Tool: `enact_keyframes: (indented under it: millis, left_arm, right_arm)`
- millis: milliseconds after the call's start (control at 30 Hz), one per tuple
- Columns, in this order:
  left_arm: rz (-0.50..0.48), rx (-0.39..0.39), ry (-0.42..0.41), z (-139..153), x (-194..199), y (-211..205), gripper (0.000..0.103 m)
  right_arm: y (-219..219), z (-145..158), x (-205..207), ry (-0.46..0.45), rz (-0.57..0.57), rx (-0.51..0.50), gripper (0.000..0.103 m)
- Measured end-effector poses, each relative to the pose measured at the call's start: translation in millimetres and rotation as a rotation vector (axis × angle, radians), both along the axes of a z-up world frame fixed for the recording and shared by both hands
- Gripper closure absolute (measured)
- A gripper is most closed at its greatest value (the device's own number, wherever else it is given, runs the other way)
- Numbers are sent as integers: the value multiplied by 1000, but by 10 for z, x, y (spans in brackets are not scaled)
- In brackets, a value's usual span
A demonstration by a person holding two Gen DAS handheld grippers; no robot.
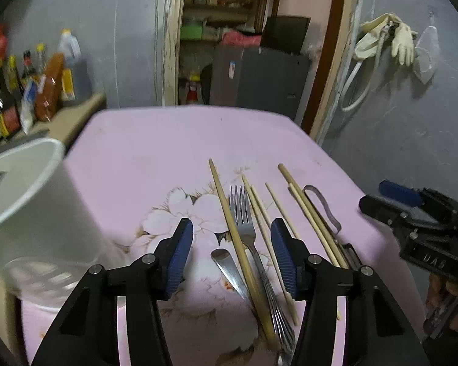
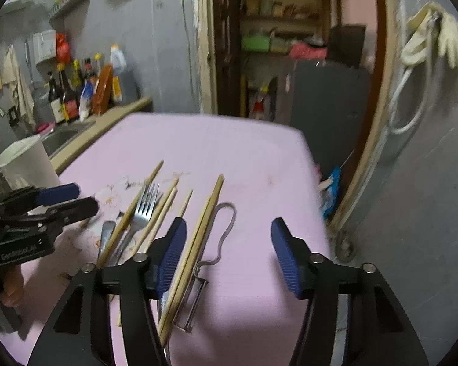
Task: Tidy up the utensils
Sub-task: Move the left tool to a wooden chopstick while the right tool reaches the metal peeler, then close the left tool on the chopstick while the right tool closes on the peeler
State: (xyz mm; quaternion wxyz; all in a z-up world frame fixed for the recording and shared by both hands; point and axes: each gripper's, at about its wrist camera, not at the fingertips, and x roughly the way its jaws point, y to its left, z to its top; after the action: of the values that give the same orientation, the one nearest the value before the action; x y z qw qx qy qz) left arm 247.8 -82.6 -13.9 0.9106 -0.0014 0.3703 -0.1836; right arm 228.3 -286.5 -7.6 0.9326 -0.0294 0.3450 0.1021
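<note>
**Both grippers above the utensils on the bench**

My left gripper [image 1: 232, 254] hovers, fingers parted and gripping nothing; the fork [image 1: 244, 228], a spoon handle [image 1: 226, 267] and a chopstick [image 1: 235, 235] lie between them on the pink bench [image 1: 155, 149]. My right gripper [image 2: 227, 257], likewise parted and empty, frames two chopsticks [image 2: 198, 241] and a peeler [image 2: 198, 292]. White cup [image 2: 27, 164] stands left.

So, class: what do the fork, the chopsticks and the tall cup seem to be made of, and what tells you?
Fork: probably stainless steel, polished; it is grey and catches bright glints.
Chopsticks: likely bamboo or wood, matt; pale tan and dull, with no shine.
Cup: white and opaque, perhaps plastic or ceramic; the blur leaves it open.
</note>
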Motion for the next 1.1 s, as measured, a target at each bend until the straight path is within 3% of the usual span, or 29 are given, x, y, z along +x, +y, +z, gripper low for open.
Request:
enact_keyframes:
  millis: [200,333,633,833,1100]
  left_arm:
    - [-6,41,115,-223,266,-44,76]
    - [-13,38,172,-327,383,-29,81]
    - [13,11,201,-345,466,-19,96]
    - [23,3,216,-315,425,-37,96]
    - [31,27,269,-315,615,-102,96]
  right_arm:
    - [26,-172,231,103,35,-15,60]
    - [37,-255,333,143,43,-23,65]
    - [86,-347,412,181,65,-21,74]
    - [95,-348,435,188,78,-43,80]
    - [163,-436,617,253,64,-59,74]
